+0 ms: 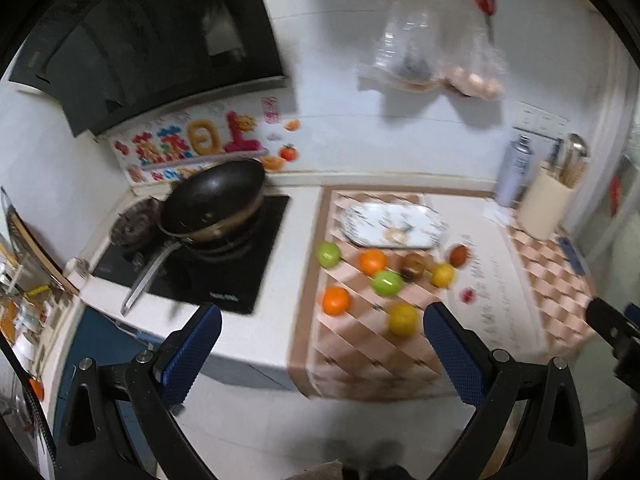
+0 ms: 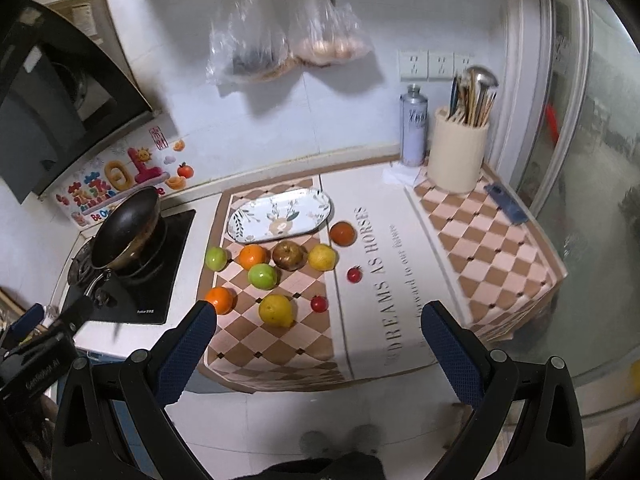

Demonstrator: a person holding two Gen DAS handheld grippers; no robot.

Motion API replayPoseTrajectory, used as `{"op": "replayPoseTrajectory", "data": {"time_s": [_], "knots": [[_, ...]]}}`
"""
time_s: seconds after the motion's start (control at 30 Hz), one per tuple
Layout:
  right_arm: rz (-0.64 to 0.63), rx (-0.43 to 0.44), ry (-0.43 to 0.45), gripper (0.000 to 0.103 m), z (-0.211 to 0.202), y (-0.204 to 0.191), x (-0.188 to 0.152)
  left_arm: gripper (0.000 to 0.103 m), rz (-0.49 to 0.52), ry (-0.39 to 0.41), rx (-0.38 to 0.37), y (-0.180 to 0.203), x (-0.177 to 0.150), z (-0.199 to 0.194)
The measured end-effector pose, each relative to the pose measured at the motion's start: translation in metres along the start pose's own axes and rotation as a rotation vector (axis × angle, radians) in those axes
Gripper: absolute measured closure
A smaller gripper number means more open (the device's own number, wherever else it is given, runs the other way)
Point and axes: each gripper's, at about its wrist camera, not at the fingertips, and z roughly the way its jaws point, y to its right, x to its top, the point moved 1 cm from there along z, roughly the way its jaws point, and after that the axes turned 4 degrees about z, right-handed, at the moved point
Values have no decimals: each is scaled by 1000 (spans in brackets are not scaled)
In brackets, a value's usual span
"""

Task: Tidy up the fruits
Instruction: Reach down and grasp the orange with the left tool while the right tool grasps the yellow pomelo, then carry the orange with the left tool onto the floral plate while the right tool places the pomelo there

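Several fruits lie loose on the checkered mat [image 2: 280, 344]: two green apples [image 2: 262, 276], two oranges [image 2: 219, 300], two lemons [image 2: 275, 310], a brown pear [image 2: 289, 255], a red-orange fruit [image 2: 343, 233] and two small red tomatoes [image 2: 319, 304]. An empty flowered oval plate [image 2: 280, 216] sits behind them. It also shows in the left wrist view [image 1: 392, 226], with the fruits [image 1: 336, 301] in front. My left gripper [image 1: 322, 350] and right gripper [image 2: 318, 344] are both open and empty, held above the counter's front edge, apart from the fruit.
A black wok [image 2: 124, 232] sits on the stove at the left. A cream utensil holder [image 2: 458, 156] and a metal bottle [image 2: 414, 128] stand at the back right. Plastic bags [image 2: 280, 44] hang on the wall. A blue object [image 2: 506, 202] lies at the mat's right edge.
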Motion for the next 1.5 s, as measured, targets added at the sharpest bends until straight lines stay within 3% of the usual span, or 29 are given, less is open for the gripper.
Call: {"op": "replayPoseTrajectory", "data": {"time_s": [0.2,0.53,0.7,0.9,1.03,1.13,1.3,1.37,1.5], "knots": [[9,16,-142,0,95,-19,-9,0,-14,-72,74,-30,-1,78],[-42,44,-431,0,275,-44,-32,0,-22,-369,85,-36,-7,216],[-69,60,-556,1,343,-55,-43,0,-81,-566,-13,-25,-13,288],[-63,80,-667,3,387,-59,-59,10,-139,-750,-121,-2,-28,353],[-56,93,-711,4,403,-62,-63,10,-101,-797,-138,14,-37,371],[-61,95,-731,10,412,-66,-67,16,-86,-814,-146,20,-44,375],[-88,79,-732,27,418,-74,-69,41,-73,-811,-199,27,-52,368],[-99,88,-717,36,418,-77,-67,41,-43,-800,-183,32,-54,360],[-122,91,-709,36,417,-82,-65,41,-12,-774,-167,38,-59,345]]}}
